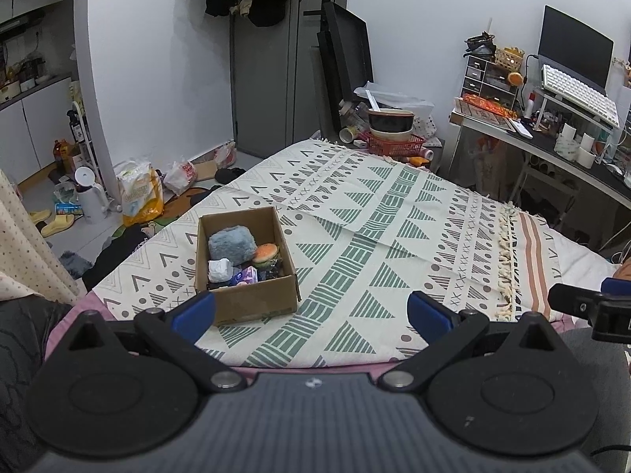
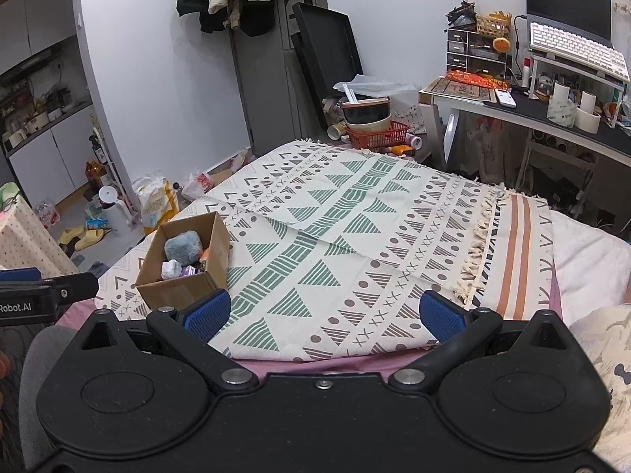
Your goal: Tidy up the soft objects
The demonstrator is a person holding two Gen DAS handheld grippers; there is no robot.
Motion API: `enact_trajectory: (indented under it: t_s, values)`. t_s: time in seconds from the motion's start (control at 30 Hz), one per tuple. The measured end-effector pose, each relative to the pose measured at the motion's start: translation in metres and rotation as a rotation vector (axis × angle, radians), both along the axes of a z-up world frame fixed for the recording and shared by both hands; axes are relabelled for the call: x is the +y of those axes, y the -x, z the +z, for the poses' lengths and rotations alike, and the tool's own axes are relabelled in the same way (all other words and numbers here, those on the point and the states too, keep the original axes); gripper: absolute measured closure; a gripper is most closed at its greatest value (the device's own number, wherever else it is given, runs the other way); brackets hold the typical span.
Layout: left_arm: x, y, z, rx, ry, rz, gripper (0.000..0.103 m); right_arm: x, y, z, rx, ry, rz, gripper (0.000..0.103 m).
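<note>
A brown cardboard box sits on the patterned blanket near the bed's front left. In it lie a grey-blue fluffy toy, a burger-shaped toy, a white crumpled piece and a purple packet. My left gripper is open and empty, just in front of the box. My right gripper is open and empty over the blanket's front edge, right of the box. The fluffy toy also shows in the right wrist view.
A red basket with stacked bowls stands past the bed's far end. A desk with a keyboard and monitor is at the right. Bags, slippers and a kettle litter the floor at the left. A tasselled blanket edge runs on the right.
</note>
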State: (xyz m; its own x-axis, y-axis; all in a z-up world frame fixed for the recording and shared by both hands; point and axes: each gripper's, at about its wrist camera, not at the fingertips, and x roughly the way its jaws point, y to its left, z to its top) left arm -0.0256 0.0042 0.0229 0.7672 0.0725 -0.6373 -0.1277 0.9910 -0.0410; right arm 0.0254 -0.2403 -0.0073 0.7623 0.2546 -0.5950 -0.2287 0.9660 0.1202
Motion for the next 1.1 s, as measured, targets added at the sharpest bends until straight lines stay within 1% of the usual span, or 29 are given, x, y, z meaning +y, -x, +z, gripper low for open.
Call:
enact_trajectory:
  t_s: [1.1]
  values:
    - [0.0059, 0.0007, 0.0074, -0.013, 0.000, 0.001, 0.000, -0.0023, 0.0005, 0.0029, -0.001, -0.022, -0.012, 0.000]
